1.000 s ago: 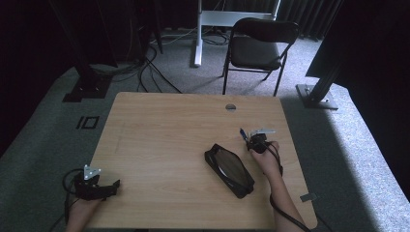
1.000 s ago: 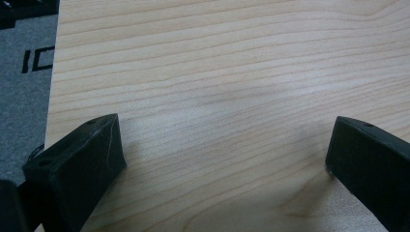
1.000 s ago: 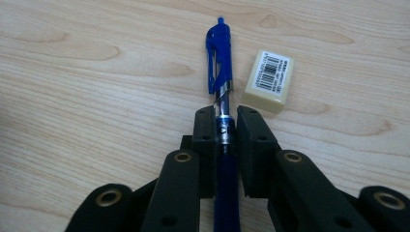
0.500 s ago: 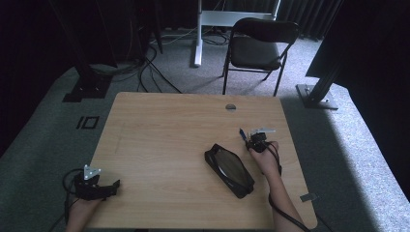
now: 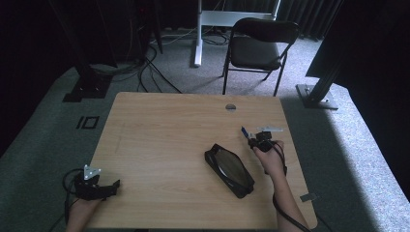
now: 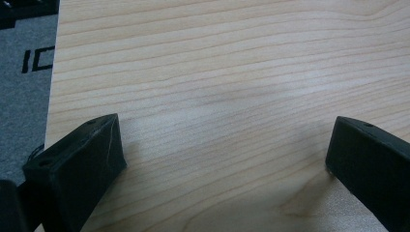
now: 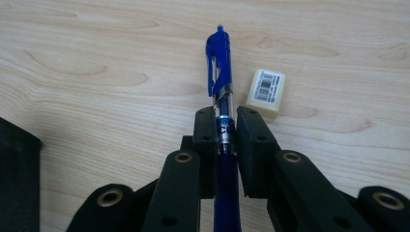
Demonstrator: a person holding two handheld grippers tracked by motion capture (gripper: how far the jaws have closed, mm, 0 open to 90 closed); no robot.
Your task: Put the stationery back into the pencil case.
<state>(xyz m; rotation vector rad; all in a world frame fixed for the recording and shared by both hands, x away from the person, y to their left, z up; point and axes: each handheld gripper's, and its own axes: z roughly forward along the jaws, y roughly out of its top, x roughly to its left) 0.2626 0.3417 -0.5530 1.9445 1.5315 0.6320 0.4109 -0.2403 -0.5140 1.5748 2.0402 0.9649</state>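
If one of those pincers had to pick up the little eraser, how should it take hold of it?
The eraser lies flat on the table, a small block. Probably best from above, jaws across its two long sides, which look flat and parallel. The right gripper is busy holding the blue pen.

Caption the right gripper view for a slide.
Right gripper shut on a blue pen, an eraser lying beside it.

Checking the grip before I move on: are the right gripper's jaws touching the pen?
Touching. In the right gripper view the right gripper has both jaws pressed against the pen barrel, with no gap on either side.
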